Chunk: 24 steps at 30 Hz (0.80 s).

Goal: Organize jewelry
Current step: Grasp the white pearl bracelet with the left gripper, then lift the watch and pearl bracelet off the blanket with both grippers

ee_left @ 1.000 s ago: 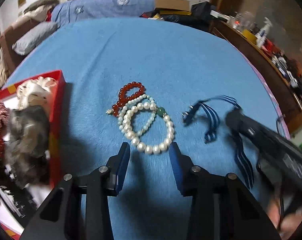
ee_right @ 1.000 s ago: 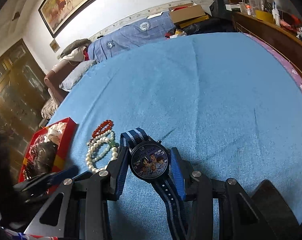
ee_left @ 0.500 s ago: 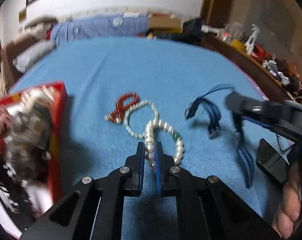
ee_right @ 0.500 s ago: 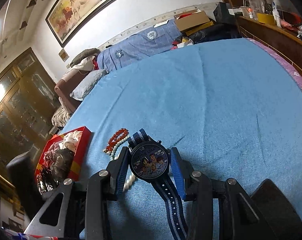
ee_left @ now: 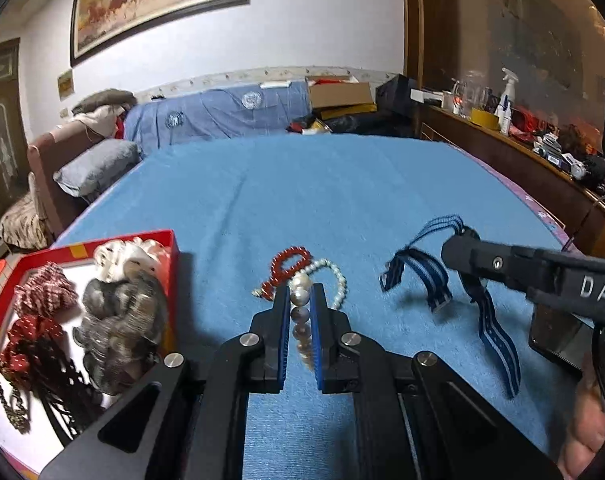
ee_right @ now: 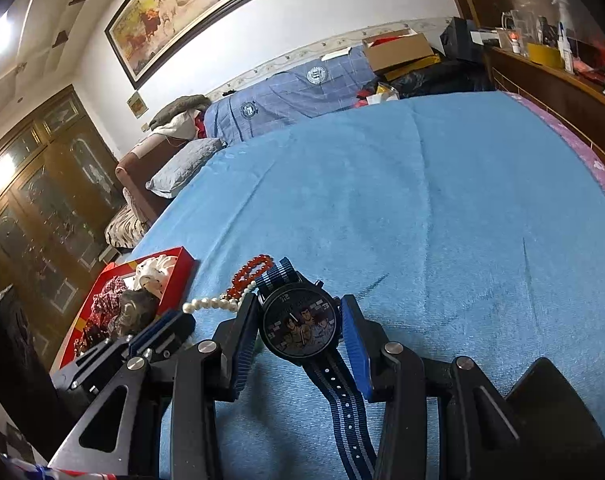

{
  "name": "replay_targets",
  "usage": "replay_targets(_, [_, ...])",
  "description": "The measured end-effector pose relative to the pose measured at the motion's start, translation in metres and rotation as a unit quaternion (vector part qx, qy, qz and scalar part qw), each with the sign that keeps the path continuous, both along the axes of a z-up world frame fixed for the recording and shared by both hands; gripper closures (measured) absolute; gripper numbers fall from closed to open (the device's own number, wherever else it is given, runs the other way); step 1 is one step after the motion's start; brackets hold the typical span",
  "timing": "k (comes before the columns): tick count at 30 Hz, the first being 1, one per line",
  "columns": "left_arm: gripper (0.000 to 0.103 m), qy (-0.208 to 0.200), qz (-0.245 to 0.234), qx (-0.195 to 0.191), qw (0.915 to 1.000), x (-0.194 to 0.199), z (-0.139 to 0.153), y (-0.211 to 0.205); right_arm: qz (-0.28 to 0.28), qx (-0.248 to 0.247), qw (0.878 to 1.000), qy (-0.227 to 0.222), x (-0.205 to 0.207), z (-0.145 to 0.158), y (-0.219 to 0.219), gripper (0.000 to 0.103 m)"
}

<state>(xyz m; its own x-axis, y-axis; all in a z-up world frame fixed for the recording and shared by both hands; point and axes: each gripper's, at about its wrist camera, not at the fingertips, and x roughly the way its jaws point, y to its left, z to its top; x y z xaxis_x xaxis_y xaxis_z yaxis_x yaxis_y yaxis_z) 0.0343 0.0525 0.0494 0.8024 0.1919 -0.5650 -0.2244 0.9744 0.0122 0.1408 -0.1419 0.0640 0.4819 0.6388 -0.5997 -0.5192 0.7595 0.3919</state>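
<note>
My left hand-held gripper is clamped on a pearl strand, lifting it off the blue bed beside red beads. My right hand-held gripper grips a watch by its case. A red box sits left.

Home bedroom — blue-covered bed, pillow, framed painting, wooden wardrobe.
</note>
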Motion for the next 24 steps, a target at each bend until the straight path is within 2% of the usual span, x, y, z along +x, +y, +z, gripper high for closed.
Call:
replay_targets(6, [0.094, -0.008, 0.000, 0.015, 0.9999, -0.0037, 0.0029, -0.0042, 0.008, -0.006, 1.000, 0.001, -0.0007, -0.0040, 0.0062, 0.058])
replay_targets(24, [0.094, -0.012, 0.002, 0.027, 0.9996, -0.0027, 0.0028, -0.0087, 0.012, 0.001, 1.000, -0.007, -0.0051, -0.0034, 0.0073, 0.058])
